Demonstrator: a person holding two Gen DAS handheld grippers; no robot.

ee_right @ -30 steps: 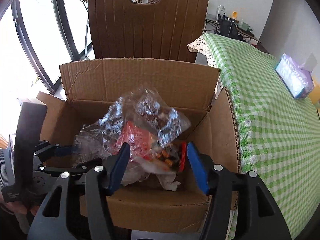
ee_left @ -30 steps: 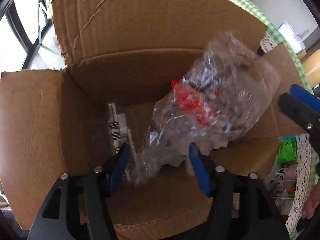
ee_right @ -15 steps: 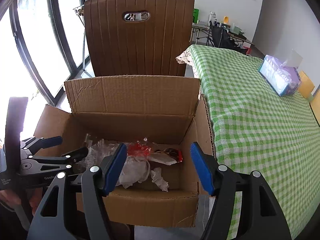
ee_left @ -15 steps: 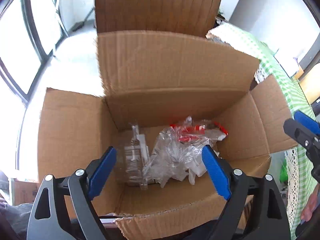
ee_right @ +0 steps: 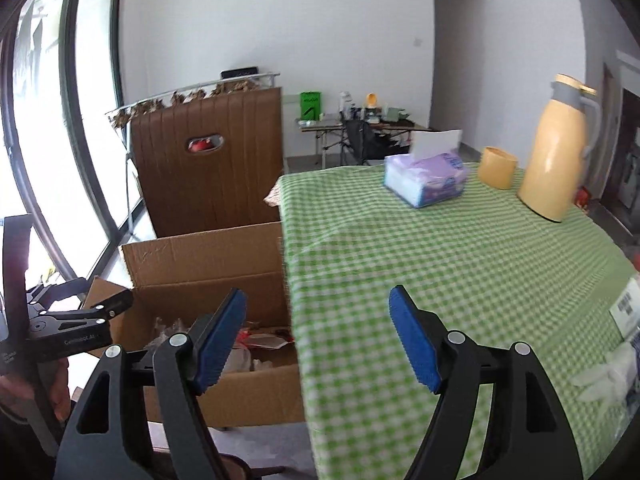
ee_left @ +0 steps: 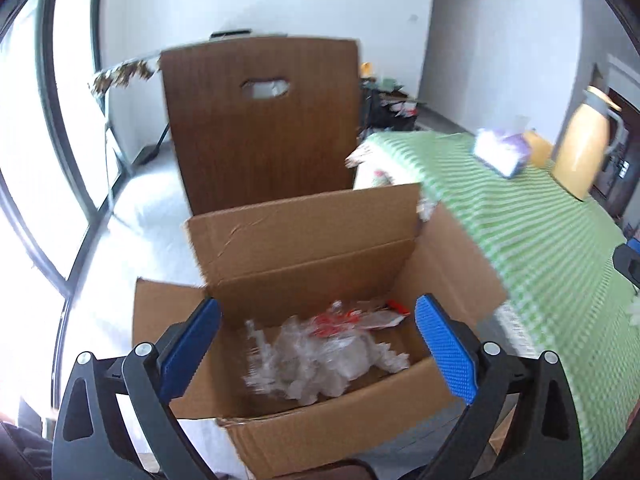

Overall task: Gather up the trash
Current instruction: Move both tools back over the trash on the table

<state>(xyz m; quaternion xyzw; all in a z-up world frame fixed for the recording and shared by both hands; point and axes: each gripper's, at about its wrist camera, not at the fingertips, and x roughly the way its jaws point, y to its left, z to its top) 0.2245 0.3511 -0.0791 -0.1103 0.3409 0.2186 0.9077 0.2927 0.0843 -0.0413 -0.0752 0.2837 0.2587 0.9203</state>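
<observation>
Listing what lies before your two tools:

- Left tool [ee_left: 316,344]: blue pads spread wide, jaws just opened further, nothing between them. It hangs above the open box and looks down into it.
- Right tool [ee_right: 316,338]: jaws well apart and just opened further, holding nothing. It sits over the near corner of the worktop, its left pad before the box and its right pad over the cloth.
- Cardboard box [ee_left: 304,232]: flaps up, standing just beside the worktop's edge, in front of the brown chair [ee_left: 260,128].
- Crumpled clear plastic [ee_left: 320,356]: blurred, with red wrapper pieces [ee_left: 344,318] at its far side. It lies on the box floor, below and beyond your left pads, touching neither tool. From the right wrist view you see only a part of it over the box's near wall, left of that tool.
- Worktop [ee_right: 460,264]: green checked cloth. At its far end stand a tissue pack [ee_right: 426,178], a yellow cup [ee_right: 497,168] and a yellow jug [ee_right: 554,152], all well apart from your right tool.
- White plastic scrap [ee_right: 612,376]: on the cloth at the right edge, near the right tool's right arm; what it is you cannot tell.
</observation>
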